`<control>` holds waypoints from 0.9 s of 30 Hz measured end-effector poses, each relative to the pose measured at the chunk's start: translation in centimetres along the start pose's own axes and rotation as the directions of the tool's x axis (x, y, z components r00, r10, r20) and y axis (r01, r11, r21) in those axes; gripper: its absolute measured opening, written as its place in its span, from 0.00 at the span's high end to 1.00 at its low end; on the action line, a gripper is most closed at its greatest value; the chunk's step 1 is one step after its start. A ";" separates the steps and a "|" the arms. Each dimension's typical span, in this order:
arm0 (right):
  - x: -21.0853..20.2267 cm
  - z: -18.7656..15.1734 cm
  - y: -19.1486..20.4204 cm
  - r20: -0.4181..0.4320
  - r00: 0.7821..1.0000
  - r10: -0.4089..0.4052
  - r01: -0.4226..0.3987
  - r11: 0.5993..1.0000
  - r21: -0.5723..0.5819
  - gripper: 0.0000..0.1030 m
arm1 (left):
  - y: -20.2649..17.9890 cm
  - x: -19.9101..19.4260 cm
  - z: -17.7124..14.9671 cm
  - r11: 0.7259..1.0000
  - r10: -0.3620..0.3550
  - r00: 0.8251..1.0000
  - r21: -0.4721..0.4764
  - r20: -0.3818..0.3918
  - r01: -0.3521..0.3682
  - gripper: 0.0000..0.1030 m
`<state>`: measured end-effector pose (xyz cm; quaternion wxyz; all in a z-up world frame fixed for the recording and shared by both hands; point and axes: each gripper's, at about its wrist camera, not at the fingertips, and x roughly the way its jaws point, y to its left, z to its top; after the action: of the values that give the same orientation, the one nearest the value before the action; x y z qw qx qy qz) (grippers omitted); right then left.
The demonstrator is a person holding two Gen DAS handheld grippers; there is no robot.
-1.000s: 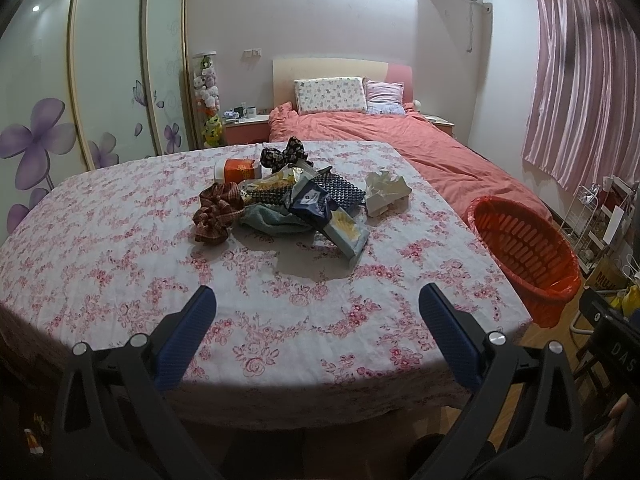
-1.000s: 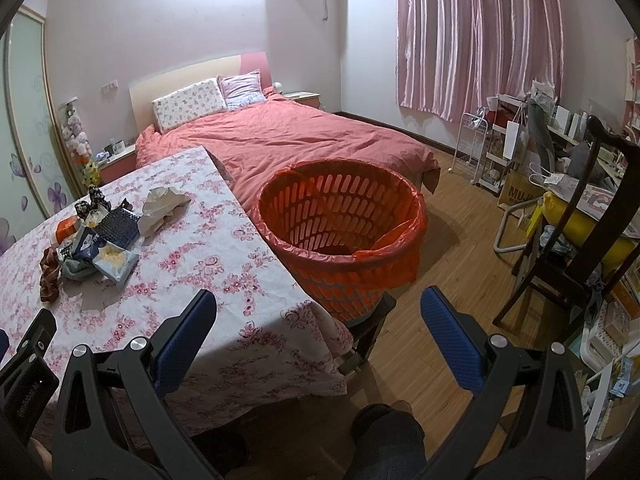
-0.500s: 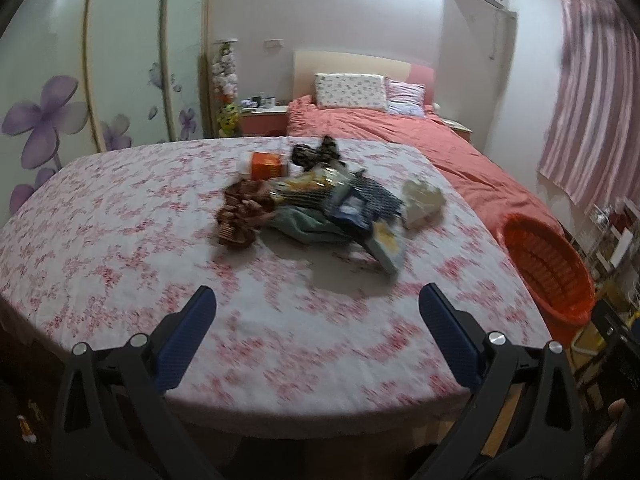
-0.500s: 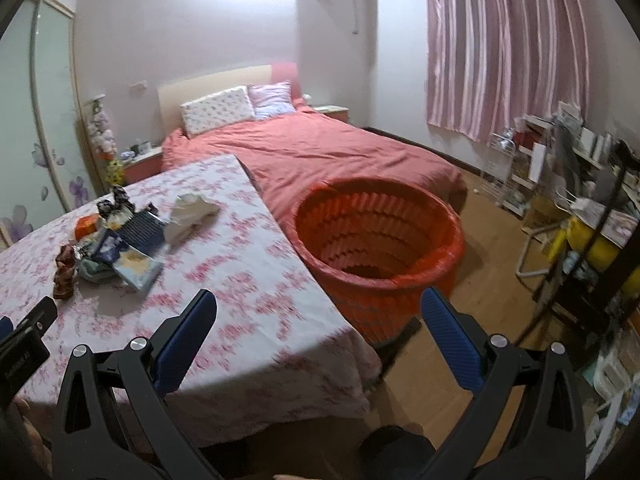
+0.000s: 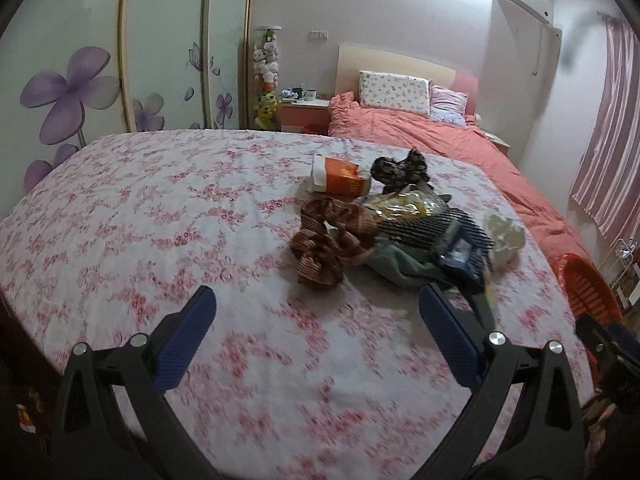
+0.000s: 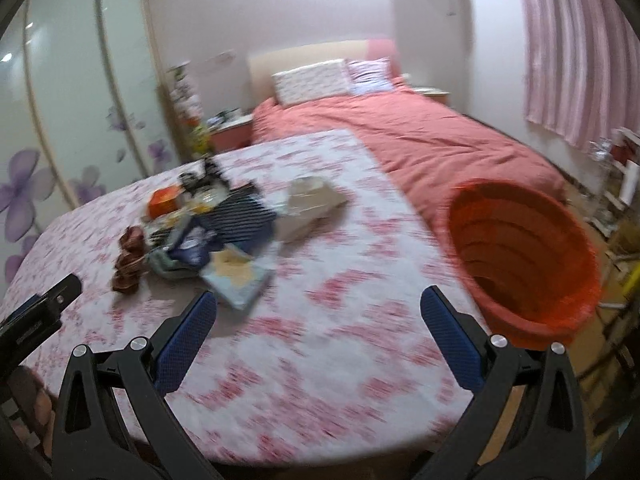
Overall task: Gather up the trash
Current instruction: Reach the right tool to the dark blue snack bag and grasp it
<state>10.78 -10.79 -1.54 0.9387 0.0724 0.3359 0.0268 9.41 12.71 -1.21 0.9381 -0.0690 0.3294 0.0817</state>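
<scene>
Nothing looks collected yet, as far as I can judge: the trash pile [image 5: 392,232] lies whole on the flowered surface [image 5: 160,208], ahead of the left tongs [image 5: 316,324] and a little to their right. From the right tongs [image 6: 318,326] the pile sits ahead and to the left, and the orange basket [image 6: 524,256], which looks empty, stands off the surface's edge ahead and to the right. Both tongs hover low over the near surface, pointing forward, fingers spread wide, pinching nothing.
</scene>
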 end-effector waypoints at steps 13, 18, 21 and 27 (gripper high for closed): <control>8.9 1.9 4.8 -0.148 0.982 0.122 -0.137 0.985 -0.101 0.03 | 2.0 6.3 1.8 0.999 -0.041 0.995 -0.011 -0.089 0.040 0.04; 10.1 2.1 4.8 -0.193 0.969 0.152 -0.175 0.979 -0.105 0.20 | 1.9 7.6 2.1 0.999 -0.052 0.993 0.008 -0.105 0.053 0.09; 10.9 2.1 4.5 -0.222 0.961 0.166 -0.189 0.978 -0.084 0.37 | 2.0 8.1 2.4 0.998 -0.060 0.992 0.013 -0.111 0.062 0.11; 9.9 1.8 3.3 -0.205 0.964 0.172 -0.184 0.982 -0.041 0.54 | 1.5 9.1 2.4 0.997 -0.073 0.989 0.022 -0.128 0.076 0.13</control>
<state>19.58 -6.73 -5.81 0.8957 0.0712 0.4197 0.1284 17.58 15.63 -5.17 0.9184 -0.0738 0.3869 0.0378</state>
